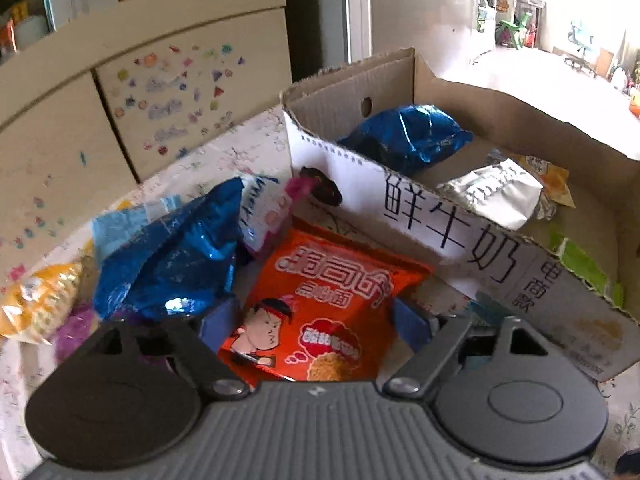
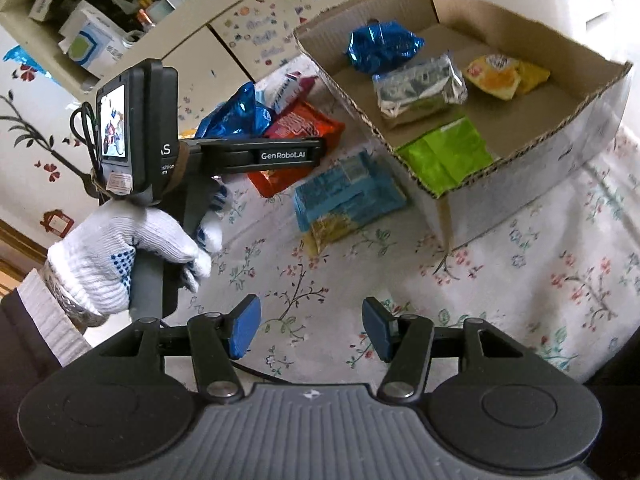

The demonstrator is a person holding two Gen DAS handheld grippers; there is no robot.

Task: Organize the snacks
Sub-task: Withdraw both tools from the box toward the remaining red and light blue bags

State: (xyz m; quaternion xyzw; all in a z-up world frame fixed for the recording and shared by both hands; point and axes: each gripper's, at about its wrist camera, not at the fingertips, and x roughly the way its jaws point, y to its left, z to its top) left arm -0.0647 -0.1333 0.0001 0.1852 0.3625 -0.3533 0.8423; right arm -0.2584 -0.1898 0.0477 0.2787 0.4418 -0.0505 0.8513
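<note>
Here the left gripper point(image 1: 316, 320) stands wide around the orange noodle packet point(image 1: 320, 304), its pads beside the packet's edges and not visibly pressing; the packet lies on the floral tablecloth point(image 2: 520, 280) at about eight o'clock from the cardboard box point(image 2: 592, 92). A good grasp would centre the packet, close squarely, then lift. The right gripper point(image 2: 310, 330) hangs half-open and empty.

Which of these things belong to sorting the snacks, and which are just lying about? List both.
Part of the job:
- cardboard box
- orange noodle packet between the open left tongs
- blue foil bag on the cloth
- light blue packet
- green packet, already boxed

Just lying about:
- scissors on the wall
- stickered cabinet
- shelf boxes
</note>
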